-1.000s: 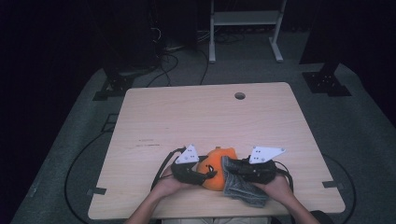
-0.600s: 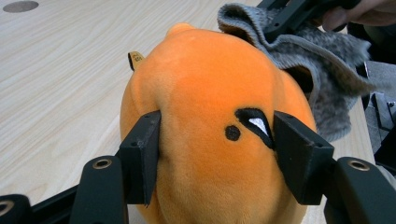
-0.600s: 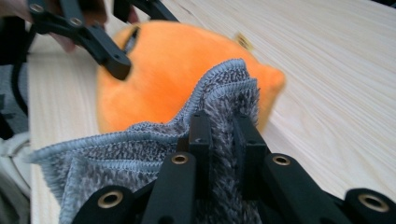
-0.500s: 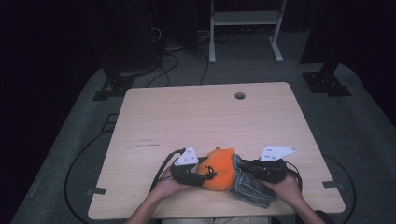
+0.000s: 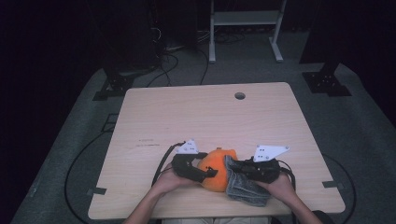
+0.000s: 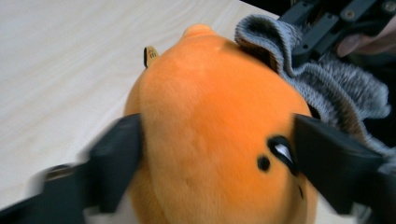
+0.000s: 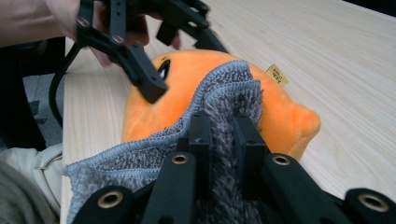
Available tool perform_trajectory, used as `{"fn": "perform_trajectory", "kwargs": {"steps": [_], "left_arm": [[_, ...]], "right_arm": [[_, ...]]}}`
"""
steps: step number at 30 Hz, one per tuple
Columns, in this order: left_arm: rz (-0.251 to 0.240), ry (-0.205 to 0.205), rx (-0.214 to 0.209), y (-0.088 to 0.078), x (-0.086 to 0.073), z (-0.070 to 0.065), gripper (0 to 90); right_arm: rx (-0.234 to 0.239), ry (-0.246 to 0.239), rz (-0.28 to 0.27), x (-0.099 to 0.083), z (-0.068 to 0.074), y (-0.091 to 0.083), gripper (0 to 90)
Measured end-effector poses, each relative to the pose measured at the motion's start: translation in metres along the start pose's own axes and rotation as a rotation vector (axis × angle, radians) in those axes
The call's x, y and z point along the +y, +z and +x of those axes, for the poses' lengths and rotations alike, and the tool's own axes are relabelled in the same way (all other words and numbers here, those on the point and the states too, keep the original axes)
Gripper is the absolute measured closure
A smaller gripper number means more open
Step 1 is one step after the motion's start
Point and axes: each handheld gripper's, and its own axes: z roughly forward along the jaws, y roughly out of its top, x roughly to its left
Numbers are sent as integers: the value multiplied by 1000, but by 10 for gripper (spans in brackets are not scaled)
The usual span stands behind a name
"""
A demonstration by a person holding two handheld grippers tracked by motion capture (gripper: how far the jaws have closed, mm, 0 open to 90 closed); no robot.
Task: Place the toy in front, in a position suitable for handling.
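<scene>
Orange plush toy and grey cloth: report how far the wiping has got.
Done: the right gripper is shut on the grey cloth, whose edge is draped on the orange plush toy. In hand: the left gripper brackets the toy, its jaws having just been opening. Left: most of the toy's surface is uncovered; the cloth reaches one side alone.

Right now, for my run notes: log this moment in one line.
left gripper: jaws astride orange plush toy, just opening | right gripper: shut on grey cloth | cloth draped against toy
</scene>
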Motion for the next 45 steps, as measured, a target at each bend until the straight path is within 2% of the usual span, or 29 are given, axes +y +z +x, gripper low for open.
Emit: {"fn": "perform_trajectory", "kwargs": {"steps": [2,3,6,8,9,13,14,16,18,19,21,23,28,31,32,35,38,40,45], "left_arm": [[-52,46,34,-5,3,-3,418],[-78,82,69,-8,5,-5,434],[-97,177,129,-7,9,-9,436],[-85,193,131,-4,7,-10,432],[-75,193,131,-2,5,-10,429],[-71,106,88,-7,-4,-2,394],[-70,84,74,-7,-5,0,346],[-76,28,61,-8,-2,4,241],[-88,-28,64,-7,1,8,151],[-79,-42,64,-6,1,9,155],[-66,-33,73,-5,-1,8,259],[-65,-8,76,-5,-2,5,300],[-57,9,77,-8,-6,5,327],[-48,15,76,-12,-10,6,340],[-46,14,77,-14,-12,6,342],[-44,11,77,-14,-14,6,348],[-38,16,80,-15,-14,6,350],[-38,12,80,-16,-15,6,351],[-41,18,76,-16,-16,5,351]], "right_arm": [[-11,9,-21,1,-2,-4,797],[-15,14,-35,3,-3,-6,798],[-26,11,-77,13,-5,-7,798],[-26,-1,-88,20,-4,-1,797],[-29,-9,-87,22,-4,2,797],[-43,-23,-50,19,-8,15,798],[-34,-1,-50,16,-10,16,799],[-25,6,-42,12,-8,17,800],[-25,-25,-24,12,-1,20,800],[-27,-32,-23,12,0,20,800],[-39,-30,-26,11,0,18,800],[-41,-16,-29,7,-3,15,800],[-85,11,9,-6,-10,5,800],[-105,48,37,-15,-16,-1,800],[-102,59,37,-17,-16,-3,800],[-69,65,-15,-11,-14,-6,800],[-24,41,-61,2,-7,0,799],[-25,14,-48,5,-4,7,799],[-46,54,-14,-6,-11,7,799]]}}
